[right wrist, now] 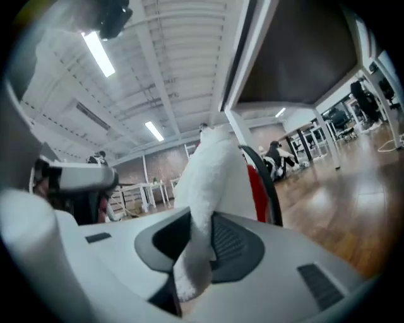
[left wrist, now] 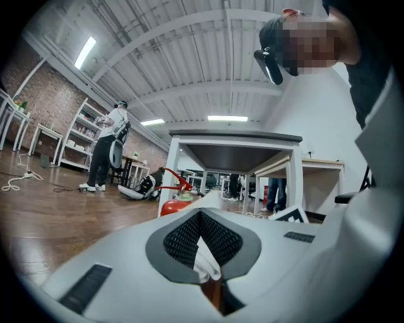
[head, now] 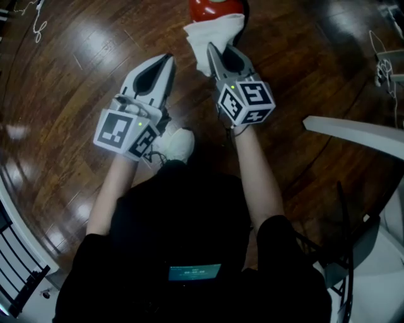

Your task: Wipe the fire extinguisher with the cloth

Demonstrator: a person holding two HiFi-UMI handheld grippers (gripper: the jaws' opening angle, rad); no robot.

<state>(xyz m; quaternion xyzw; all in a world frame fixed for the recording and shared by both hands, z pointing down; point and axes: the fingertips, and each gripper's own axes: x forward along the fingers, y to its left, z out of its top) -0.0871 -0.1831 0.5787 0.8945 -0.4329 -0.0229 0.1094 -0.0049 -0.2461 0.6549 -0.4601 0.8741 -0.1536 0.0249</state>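
Observation:
The red fire extinguisher (head: 214, 7) stands on the wooden floor at the top edge of the head view. A white cloth (head: 213, 31) hangs in front of it, and my right gripper (head: 212, 52) is shut on the cloth's lower end. In the right gripper view the cloth (right wrist: 211, 176) rises from between the jaws and covers most of the red body (right wrist: 255, 189) and black hose (right wrist: 269, 183). My left gripper (head: 167, 58) is to the left, short of the extinguisher, its jaws shut with nothing held. From the left gripper view the extinguisher (left wrist: 178, 203) lies just beyond the jaw tips.
A white-framed table (left wrist: 233, 135) stands behind the extinguisher. A white furniture edge (head: 353, 131) juts in at the right, with cables (head: 384, 63) on the floor beyond. My white shoe (head: 177, 144) is below the left gripper. A person (left wrist: 104, 151) stands by shelves far left.

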